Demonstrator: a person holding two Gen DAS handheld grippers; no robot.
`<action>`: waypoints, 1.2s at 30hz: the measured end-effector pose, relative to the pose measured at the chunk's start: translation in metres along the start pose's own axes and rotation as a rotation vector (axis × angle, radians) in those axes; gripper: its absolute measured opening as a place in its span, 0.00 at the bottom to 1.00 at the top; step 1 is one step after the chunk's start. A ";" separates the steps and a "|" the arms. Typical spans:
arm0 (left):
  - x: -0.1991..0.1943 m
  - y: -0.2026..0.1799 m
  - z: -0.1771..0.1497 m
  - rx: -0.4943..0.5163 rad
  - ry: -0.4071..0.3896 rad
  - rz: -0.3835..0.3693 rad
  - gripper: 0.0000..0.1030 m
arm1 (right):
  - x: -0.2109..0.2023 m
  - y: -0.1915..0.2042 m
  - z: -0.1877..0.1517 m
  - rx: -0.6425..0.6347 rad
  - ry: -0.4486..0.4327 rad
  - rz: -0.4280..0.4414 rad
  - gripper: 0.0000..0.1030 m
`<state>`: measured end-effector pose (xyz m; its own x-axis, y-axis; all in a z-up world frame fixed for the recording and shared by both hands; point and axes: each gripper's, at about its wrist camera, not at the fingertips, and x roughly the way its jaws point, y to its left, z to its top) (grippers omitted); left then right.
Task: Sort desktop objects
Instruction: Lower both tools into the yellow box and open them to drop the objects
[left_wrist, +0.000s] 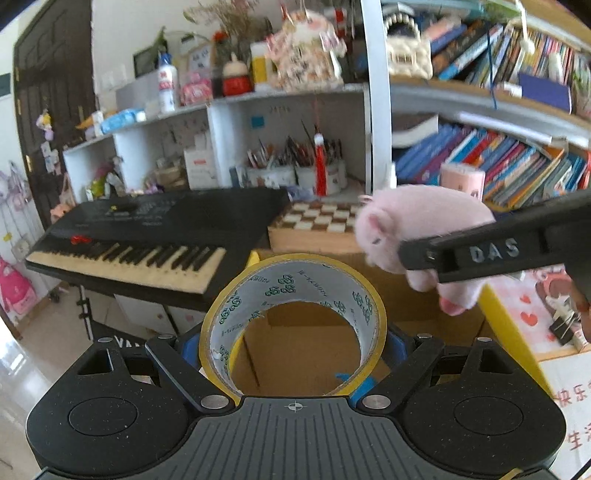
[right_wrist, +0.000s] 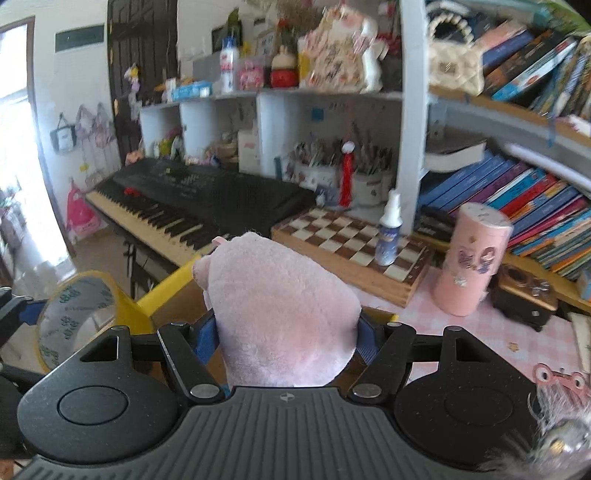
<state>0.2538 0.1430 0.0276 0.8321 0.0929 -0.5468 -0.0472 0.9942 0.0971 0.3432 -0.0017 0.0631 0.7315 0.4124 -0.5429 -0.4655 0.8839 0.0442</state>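
Observation:
A roll of yellow-edged tape (left_wrist: 295, 295) stands on edge between the blue pads of my left gripper (left_wrist: 293, 347), which is shut on it above an open cardboard box (left_wrist: 306, 343). My right gripper (right_wrist: 286, 339) is shut on a pink plush pig (right_wrist: 280, 302). In the left wrist view the pig (left_wrist: 413, 221) hangs at the right, with a black finger (left_wrist: 480, 251) of the right gripper across it. The tape roll (right_wrist: 74, 310) also shows at the left edge of the right wrist view.
A black keyboard (left_wrist: 147, 236) lies at the left, a chessboard (right_wrist: 351, 247) behind the box. A spray bottle (right_wrist: 389, 229) stands on the board, a pink cylinder (right_wrist: 469, 262) on the pink desk mat. Shelves of books (right_wrist: 517, 195) fill the right.

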 end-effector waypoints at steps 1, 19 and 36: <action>0.008 -0.002 0.000 0.005 0.022 -0.001 0.87 | 0.008 -0.001 0.002 0.001 0.018 0.014 0.67; 0.057 -0.029 -0.022 0.146 0.244 -0.003 0.87 | 0.125 0.017 -0.002 -0.097 0.356 0.154 0.67; 0.005 -0.020 0.008 0.095 0.029 0.060 0.88 | 0.096 0.023 0.015 -0.086 0.223 0.116 0.82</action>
<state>0.2635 0.1234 0.0294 0.8131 0.1547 -0.5611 -0.0424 0.9772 0.2079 0.4105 0.0617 0.0247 0.5473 0.4430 -0.7101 -0.5875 0.8076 0.0510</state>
